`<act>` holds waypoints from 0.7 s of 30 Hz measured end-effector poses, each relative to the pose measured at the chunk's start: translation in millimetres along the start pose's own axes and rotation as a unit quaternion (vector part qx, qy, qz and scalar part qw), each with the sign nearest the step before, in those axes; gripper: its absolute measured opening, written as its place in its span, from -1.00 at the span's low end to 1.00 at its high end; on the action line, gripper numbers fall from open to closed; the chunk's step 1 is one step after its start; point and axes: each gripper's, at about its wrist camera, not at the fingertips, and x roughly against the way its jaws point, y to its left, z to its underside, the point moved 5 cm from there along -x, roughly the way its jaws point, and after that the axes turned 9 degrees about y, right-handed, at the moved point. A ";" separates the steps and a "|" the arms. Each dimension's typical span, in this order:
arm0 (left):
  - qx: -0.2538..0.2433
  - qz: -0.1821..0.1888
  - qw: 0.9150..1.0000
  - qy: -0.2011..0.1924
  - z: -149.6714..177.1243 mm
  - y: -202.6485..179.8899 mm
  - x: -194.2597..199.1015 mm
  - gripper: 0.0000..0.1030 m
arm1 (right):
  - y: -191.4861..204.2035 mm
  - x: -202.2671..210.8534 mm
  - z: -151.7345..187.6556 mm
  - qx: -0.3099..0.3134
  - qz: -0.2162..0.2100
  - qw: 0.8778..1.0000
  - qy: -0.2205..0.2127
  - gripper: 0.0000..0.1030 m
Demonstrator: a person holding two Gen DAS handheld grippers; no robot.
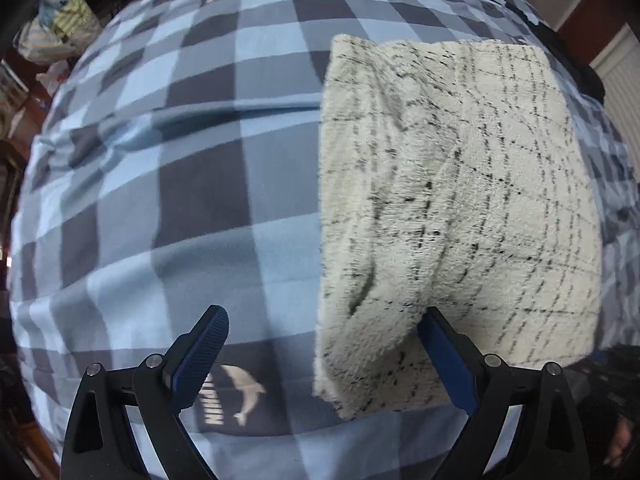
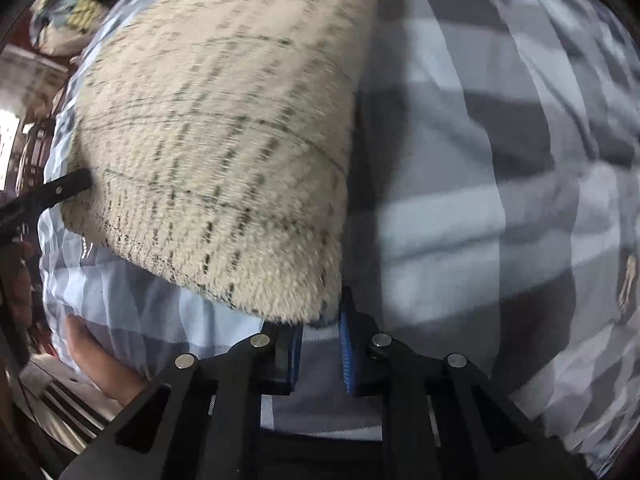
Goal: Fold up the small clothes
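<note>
A cream fuzzy cloth with thin black grid lines [image 1: 452,208] lies folded on the blue-grey checked bedsheet [image 1: 168,184]. My left gripper [image 1: 324,344] is open wide over its near left edge: the right finger [image 1: 448,360] rests on the cloth, the left finger [image 1: 200,356] is over the sheet. In the right wrist view the cloth [image 2: 224,140] fills the upper left, blurred. My right gripper [image 2: 320,344] stands at the cloth's near corner with its blue pads [image 2: 348,352] a narrow gap apart. Whether they pinch the cloth edge is hidden.
The sheet [image 2: 480,200] covers a bed and bears a white dolphin logo [image 1: 244,392]. Bags of clothes [image 1: 60,24] sit beyond the far left edge. The left gripper's finger [image 2: 48,192] and a hand [image 2: 100,364] show at the left of the right wrist view.
</note>
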 end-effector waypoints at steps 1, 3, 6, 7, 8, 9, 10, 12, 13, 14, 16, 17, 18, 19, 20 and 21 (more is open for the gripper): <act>0.004 -0.004 1.000 0.000 -0.2 2.5 2.6 0.88 | 0.5 1.8 2.6 -0.001 0.005 1.000 0.005 -0.79; 0.029 0.012 0.999 0.008 -0.3 14.9 8.8 0.87 | -0.6 8.8 11.3 -0.005 0.015 1.000 -0.008 -0.78; 0.060 0.039 0.997 -0.004 -2.3 32.0 23.3 0.86 | -4.2 27.2 16.5 -0.020 0.038 0.998 -0.055 -0.74; 0.065 0.050 0.997 -0.005 -2.6 35.2 26.0 0.86 | -2.9 33.2 17.3 -0.024 0.040 0.996 -0.074 -0.65; 0.068 0.070 0.995 0.002 -3.4 38.6 26.2 0.86 | -0.5 39.0 16.2 -0.025 0.035 0.995 -0.094 -0.44; 0.070 0.083 0.994 0.011 -3.9 38.0 24.4 0.86 | 2.6 43.6 15.6 -0.024 0.024 0.993 -0.112 -0.31; 0.072 0.094 0.993 0.021 -3.8 38.6 21.7 0.86 | 5.7 47.1 15.1 -0.024 0.012 0.991 -0.128 -0.08; 0.071 0.107 0.991 0.043 -2.9 32.0 9.9 0.86 | 12.0 49.1 13.4 -0.026 -0.002 0.989 -0.148 0.04; 0.067 0.109 0.991 0.051 -0.6 27.0 5.8 0.86 | 15.0 48.5 11.7 -0.027 -0.004 0.988 -0.152 0.04; 0.057 0.108 0.991 0.059 0.8 23.5 -0.3 0.86 | 15.8 45.8 10.4 -0.029 -0.006 0.988 -0.154 0.04; 0.047 0.100 0.992 0.066 3.4 19.7 -5.9 0.74 | 28.4 40.4 7.3 -0.033 -0.004 0.989 -0.147 0.04; 0.042 0.103 0.991 0.068 4.3 18.3 -9.9 0.34 | 30.8 38.1 8.0 -0.034 -0.001 0.989 -0.143 0.04; 0.038 0.117 0.990 0.071 5.9 16.6 -13.3 0.06 | 34.4 35.3 11.1 -0.033 0.002 0.990 -0.140 0.04; 0.038 0.146 0.985 0.079 6.8 14.4 -15.7 -0.50 | 37.4 34.3 12.7 -0.032 0.006 0.990 -0.140 0.04; 0.040 0.158 0.983 0.081 7.0 13.2 -16.5 -0.62 | 39.2 37.0 22.0 -0.031 0.009 0.989 -0.141 0.04; 0.040 0.158 0.984 0.078 8.1 13.6 -15.1 -0.64 | 38.8 41.6 22.4 -0.029 0.011 0.989 -0.144 0.04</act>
